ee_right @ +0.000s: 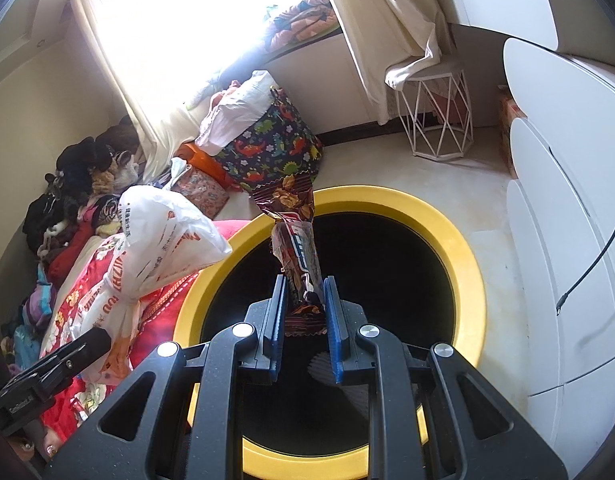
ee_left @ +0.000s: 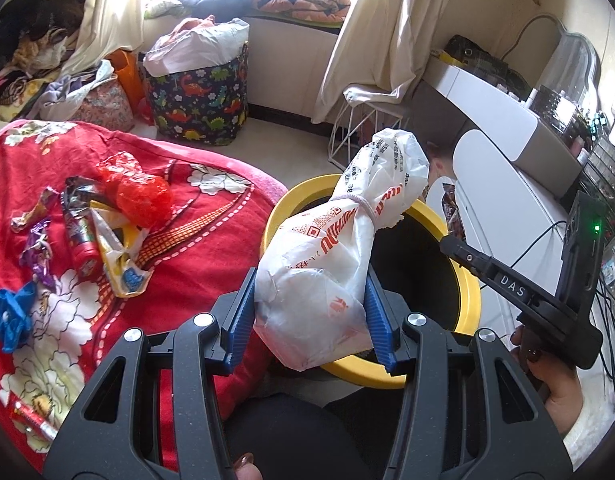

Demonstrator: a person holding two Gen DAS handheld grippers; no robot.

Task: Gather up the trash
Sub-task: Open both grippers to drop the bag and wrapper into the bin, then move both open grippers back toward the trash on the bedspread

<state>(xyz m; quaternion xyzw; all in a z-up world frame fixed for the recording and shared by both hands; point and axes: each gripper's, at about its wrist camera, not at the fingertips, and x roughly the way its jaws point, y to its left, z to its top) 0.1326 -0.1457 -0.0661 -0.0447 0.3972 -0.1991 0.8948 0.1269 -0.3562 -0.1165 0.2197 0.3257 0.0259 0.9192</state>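
Where the red floral blanket (ee_left: 155, 240) meets the floor, a round bin with a yellow rim (ee_right: 439, 232) stands open, its inside black and too dark to show any contents. The right gripper (ee_right: 303, 292) hangs over that opening, tilted downward, its blue pads closed on a dark brown snack wrapper (ee_right: 295, 236) that sticks up and forward from between them, above the bin's mouth. The left gripper (ee_left: 311, 296) is pitched down at the bin's near-left rim, just beside the blanket's edge, and its pads press on both sides of a knotted white plastic bag (ee_left: 335, 248) with orange print; the bag's tied neck and loose top rise over the rim. In the left wrist view the right gripper's black body shows at the right edge, held by a hand (ee_left: 547, 372) in a pale sleeve.

More trash lies on the blanket near its left edge: a crumpled red plastic bag (ee_left: 141, 190), a dark foil wrapper (ee_left: 77, 232), a yellow and white wrapper (ee_left: 119, 256), a purple wrapper (ee_left: 37, 256) and a blue scrap (ee_left: 9, 312).

Across the floor by the curtain, a dinosaur-print fabric basket (ee_left: 199, 100) is stuffed with white plastic and cloth. A white wire-frame stool (ee_right: 437, 116) stands near the white cabinet (ee_right: 567, 200).
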